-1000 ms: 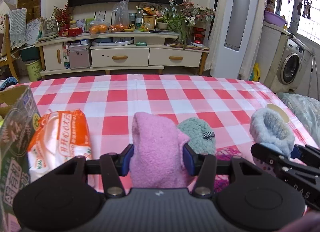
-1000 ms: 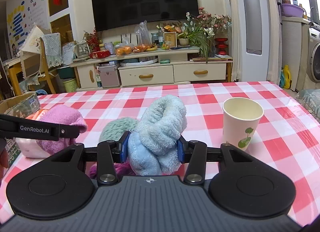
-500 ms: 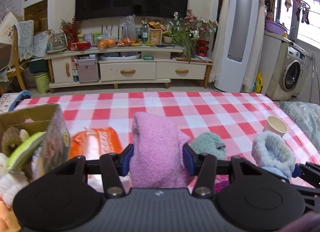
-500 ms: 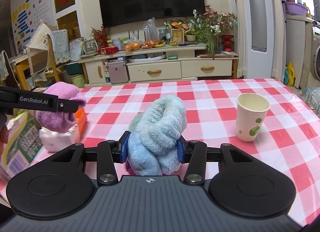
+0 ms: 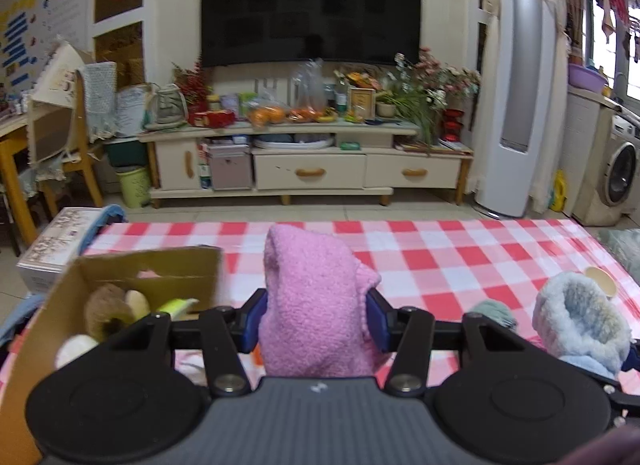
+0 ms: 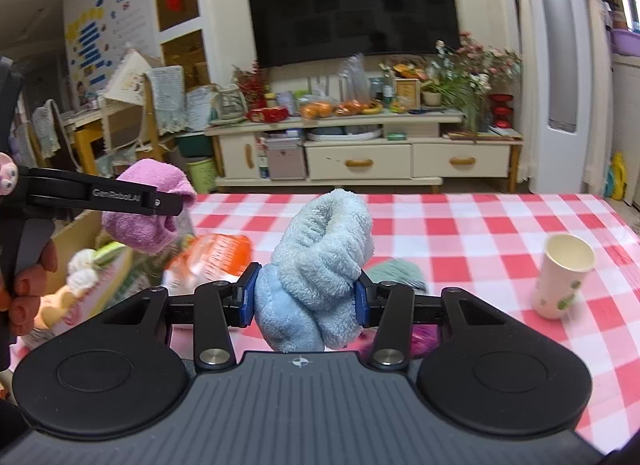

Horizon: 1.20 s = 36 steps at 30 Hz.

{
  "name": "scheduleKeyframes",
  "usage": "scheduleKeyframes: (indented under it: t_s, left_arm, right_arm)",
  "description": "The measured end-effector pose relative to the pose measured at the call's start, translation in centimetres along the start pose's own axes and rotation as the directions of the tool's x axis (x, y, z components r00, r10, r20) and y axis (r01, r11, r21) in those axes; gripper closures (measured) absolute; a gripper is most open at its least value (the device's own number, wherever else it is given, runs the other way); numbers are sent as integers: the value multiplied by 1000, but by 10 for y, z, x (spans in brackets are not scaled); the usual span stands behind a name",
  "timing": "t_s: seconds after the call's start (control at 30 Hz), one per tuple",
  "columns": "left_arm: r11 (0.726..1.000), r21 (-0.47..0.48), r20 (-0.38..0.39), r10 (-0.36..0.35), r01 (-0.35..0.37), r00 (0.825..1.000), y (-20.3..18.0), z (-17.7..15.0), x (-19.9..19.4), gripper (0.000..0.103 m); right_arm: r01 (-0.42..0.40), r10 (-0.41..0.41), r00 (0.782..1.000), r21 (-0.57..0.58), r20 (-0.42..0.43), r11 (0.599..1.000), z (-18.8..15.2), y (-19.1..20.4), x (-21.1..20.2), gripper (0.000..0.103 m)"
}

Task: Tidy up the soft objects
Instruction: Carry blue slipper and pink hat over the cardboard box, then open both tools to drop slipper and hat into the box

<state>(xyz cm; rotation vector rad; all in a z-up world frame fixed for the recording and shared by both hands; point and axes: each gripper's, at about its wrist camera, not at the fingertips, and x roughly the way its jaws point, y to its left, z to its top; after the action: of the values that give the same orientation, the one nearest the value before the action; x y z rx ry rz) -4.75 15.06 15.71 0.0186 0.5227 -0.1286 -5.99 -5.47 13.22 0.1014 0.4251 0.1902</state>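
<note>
My left gripper [image 5: 316, 323] is shut on a fuzzy pink sock [image 5: 312, 297] and holds it above the table, just right of an open cardboard box [image 5: 132, 269] with soft toys inside. In the right wrist view the pink sock [image 6: 140, 221] hangs over the box [image 6: 76, 233]. My right gripper [image 6: 304, 301] is shut on a fuzzy light blue sock [image 6: 320, 265], also seen in the left wrist view [image 5: 580, 321]. A green fuzzy sock [image 6: 396, 271] lies on the red checked tablecloth [image 6: 460, 225] behind it.
An orange and white packet [image 6: 216, 257] lies beside the box. A paper cup [image 6: 564, 275] stands at the right of the table. A purple soft item [image 6: 424, 335] lies under my right gripper. A TV cabinet [image 5: 308, 169] stands beyond the table.
Both grippers have risen and moved left with their socks. The pink sock has come level with the cardboard box, which now shows its open top.
</note>
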Motion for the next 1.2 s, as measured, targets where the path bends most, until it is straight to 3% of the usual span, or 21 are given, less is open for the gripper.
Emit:
scheduleKeyframes:
  t_s: [0.6, 1.2]
  left_arm:
    - [983, -96, 51, 162, -156, 986, 88, 12, -7, 52]
    - [964, -152, 3, 222, -219, 975, 138, 10, 13, 51]
  right_arm:
    - [-142, 141, 990, -99, -15, 985, 23, 98, 42, 46]
    - [-263, 257, 965, -156, -59, 952, 28, 182, 88, 45]
